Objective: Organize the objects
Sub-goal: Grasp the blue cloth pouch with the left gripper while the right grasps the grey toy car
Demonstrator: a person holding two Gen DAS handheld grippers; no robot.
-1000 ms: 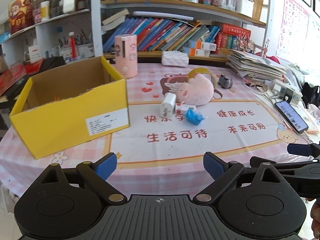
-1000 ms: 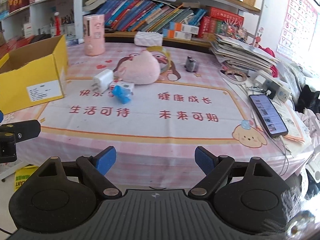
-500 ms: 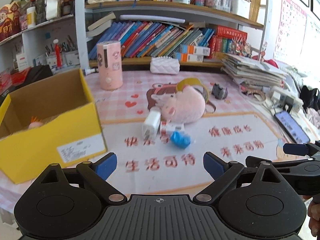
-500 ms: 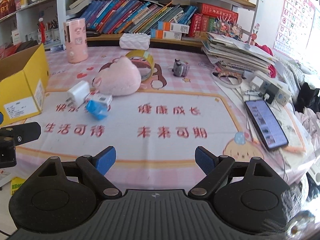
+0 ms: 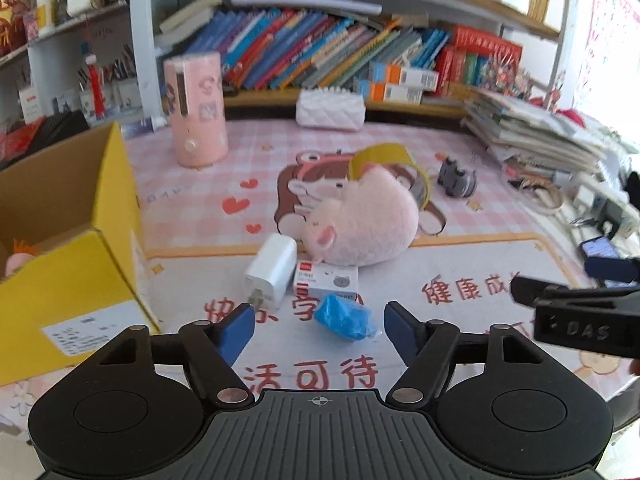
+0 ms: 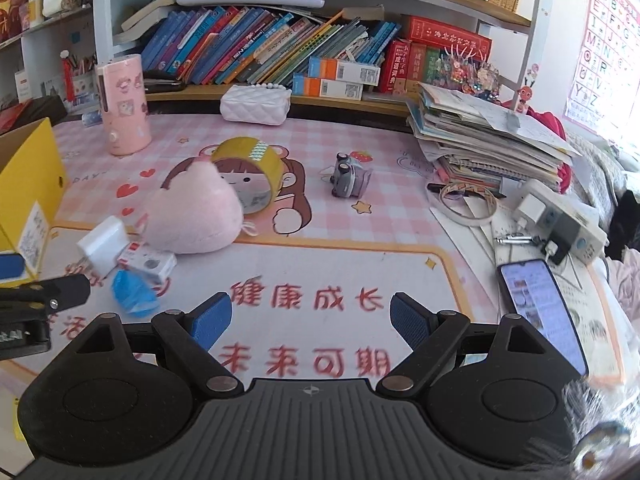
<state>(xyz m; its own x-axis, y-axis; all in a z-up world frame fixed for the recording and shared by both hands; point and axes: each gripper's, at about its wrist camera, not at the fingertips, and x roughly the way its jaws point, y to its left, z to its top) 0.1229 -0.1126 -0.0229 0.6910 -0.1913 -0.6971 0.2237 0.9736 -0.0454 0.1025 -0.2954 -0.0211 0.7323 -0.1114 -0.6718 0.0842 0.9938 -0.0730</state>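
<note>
My left gripper [image 5: 320,330] is open and empty, its jaws on either side of a crumpled blue wrapper [image 5: 345,317] that lies just ahead on the mat. Behind the wrapper lie a small white and red box [image 5: 326,279], a white charger [image 5: 271,271] and a pink plush toy [image 5: 360,224] leaning on a yellow tape roll [image 5: 394,160]. An open yellow cardboard box [image 5: 68,280] stands at the left. My right gripper [image 6: 310,322] is open and empty over the mat, to the right of the blue wrapper [image 6: 132,290]. A small grey toy [image 6: 346,174] sits farther back.
A pink cylinder [image 5: 196,108] and a white quilted pouch [image 5: 330,108] stand at the back by the bookshelf. A stack of papers [image 6: 480,136], a power strip [image 6: 560,220] and a phone [image 6: 540,308] lie at the right. The right gripper's finger shows in the left wrist view [image 5: 576,316].
Both grippers have moved forward over the table towards the cluster of objects. The blue wrapper now lies between the left gripper's jaws. Both stay open.
</note>
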